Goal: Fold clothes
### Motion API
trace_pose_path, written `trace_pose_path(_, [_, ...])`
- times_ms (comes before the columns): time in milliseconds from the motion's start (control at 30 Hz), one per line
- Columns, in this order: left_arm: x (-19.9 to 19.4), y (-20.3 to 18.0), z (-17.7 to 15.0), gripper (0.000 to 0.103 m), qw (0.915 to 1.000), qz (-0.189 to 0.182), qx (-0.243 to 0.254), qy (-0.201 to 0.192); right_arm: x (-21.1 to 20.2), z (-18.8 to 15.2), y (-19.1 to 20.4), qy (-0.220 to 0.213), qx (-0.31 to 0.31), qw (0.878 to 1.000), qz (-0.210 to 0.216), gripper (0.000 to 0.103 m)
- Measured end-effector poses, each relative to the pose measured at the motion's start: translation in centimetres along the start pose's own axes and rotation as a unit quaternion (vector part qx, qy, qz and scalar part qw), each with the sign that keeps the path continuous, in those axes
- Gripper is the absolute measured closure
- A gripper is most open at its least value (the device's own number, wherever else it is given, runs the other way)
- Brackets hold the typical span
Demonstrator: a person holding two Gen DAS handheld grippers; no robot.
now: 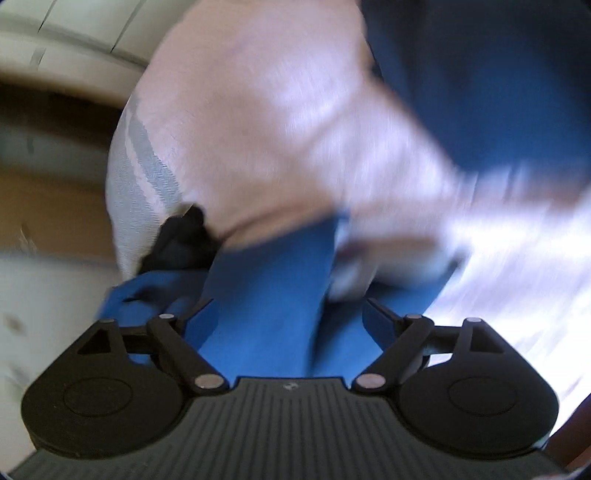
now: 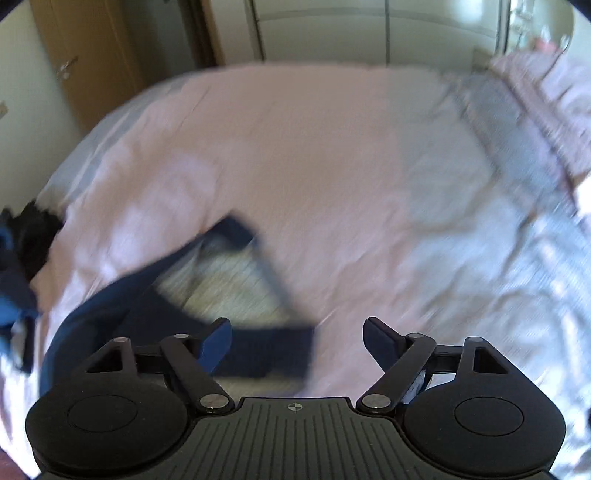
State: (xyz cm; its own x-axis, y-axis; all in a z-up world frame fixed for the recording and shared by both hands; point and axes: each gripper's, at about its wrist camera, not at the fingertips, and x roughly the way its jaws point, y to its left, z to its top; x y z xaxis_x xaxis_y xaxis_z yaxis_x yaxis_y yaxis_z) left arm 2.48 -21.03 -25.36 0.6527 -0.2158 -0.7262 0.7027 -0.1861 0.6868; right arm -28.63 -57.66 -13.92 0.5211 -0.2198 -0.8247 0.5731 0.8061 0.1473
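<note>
Two hand-held grippers, both released: left hand-held gripper (image 1: 286, 314) straddles a bright blue fabric garment (image 1: 266, 295) running lengthwise between its jaws, ungrasped, while right hand-held gripper (image 2: 297, 332) hovers above a dark navy cloth garment (image 2: 147, 314) lying lower-left on the pale pink bed sheet (image 2: 314, 166).

Garment (image 2: 122, 306) lies on the bed (image 2: 295, 155), left side, in front of the right gripper (image 2: 297, 332). Wardrobe (image 2: 369, 33) behind the bed, door (image 2: 85, 55) to its left.
</note>
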Motion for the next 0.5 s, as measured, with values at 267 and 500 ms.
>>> trace_pose_path(267, [6.7,6.5,-5.0,0.096,0.9977,0.022,-0.042,-0.049,3.3,-2.2,12.3,0.045,-0.026,0.998,0.031,0.022])
trace_pose_path(500, [-2.3,27.0,-15.2,0.095,0.9521,0.261,-0.144,-0.069,3.3,1.5,21.6,0.012,-0.062,0.996,0.064,0.022])
